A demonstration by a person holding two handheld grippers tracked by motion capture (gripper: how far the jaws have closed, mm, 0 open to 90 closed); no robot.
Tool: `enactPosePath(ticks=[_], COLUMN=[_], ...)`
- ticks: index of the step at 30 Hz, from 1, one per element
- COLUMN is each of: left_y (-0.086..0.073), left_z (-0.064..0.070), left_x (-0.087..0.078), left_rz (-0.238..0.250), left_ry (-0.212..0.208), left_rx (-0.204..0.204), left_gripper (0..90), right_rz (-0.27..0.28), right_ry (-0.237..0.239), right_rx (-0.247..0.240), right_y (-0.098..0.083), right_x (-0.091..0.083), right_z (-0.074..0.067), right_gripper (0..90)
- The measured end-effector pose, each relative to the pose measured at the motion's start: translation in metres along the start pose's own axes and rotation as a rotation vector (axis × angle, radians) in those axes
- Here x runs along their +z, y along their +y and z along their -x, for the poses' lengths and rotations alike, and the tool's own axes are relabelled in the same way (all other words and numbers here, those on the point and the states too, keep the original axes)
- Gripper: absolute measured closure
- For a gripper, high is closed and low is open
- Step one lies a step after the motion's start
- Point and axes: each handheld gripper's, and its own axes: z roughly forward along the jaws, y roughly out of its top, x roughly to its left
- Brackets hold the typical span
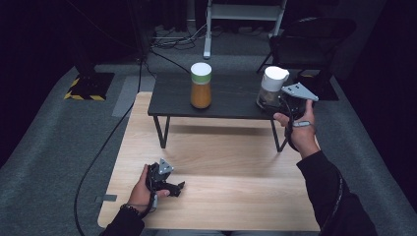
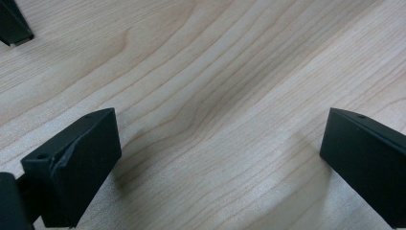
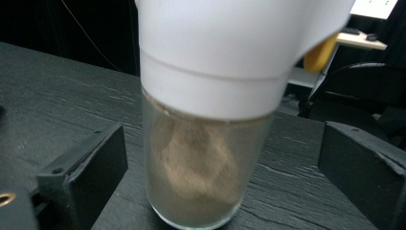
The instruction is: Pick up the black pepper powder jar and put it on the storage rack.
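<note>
A glass jar (image 1: 272, 88) with a white lid and a brownish powder inside stands on the right end of a low black table (image 1: 231, 105). In the right gripper view this jar (image 3: 206, 143) stands upright between the two black jaws, with a gap on each side. My right gripper (image 1: 278, 104) (image 3: 222, 167) is open around it. A second jar (image 1: 201, 86), orange with a white and green lid, stands at the middle of the black table. My left gripper (image 1: 174, 188) (image 2: 220, 158) rests open over the light wooden table (image 1: 221, 196), nothing between its jaws.
The black table stands on thin legs (image 2: 14, 26) at the far part of the wooden table. A dark folding chair (image 1: 310, 44) and a white desk frame (image 1: 243, 14) are behind it. Cables run across the grey floor (image 1: 98, 152) at the left.
</note>
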Motion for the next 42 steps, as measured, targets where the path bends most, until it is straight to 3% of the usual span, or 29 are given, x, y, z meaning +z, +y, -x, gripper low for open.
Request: enactPosePath(ticks=[16, 23, 29, 33, 42], left_y=[0.0, 0.0, 0.0, 0.0, 0.0], left_z=[0.0, 0.0, 0.0, 0.0, 0.0], left_x=[0.0, 0.0, 0.0, 0.0, 0.0], left_rz=[-0.001, -0.001, 0.0, 0.0, 0.0], left_ry=[0.0, 0.001, 0.0, 0.0, 0.001], left_rx=[0.001, 0.0, 0.0, 0.0, 0.0], left_gripper=[0.4, 0.4, 0.4, 0.4, 0.4], right_rz=[0.08, 0.121, 0.162, 0.171, 0.157], right_ry=[0.016, 0.056, 0.065, 0.059, 0.065], right_rx=[-0.104, -0.108, -0.172, -0.219, -0.27], right_y=[-0.033, -0.049, -0.065, -0.076, -0.101], right_x=[-0.024, -0.034, -0.041, -0.046, -0.053], right_z=[-0.009, -0.005, -0.008, -0.014, -0.023], right_gripper=[3.1, 3.1, 3.1, 3.1, 3.1])
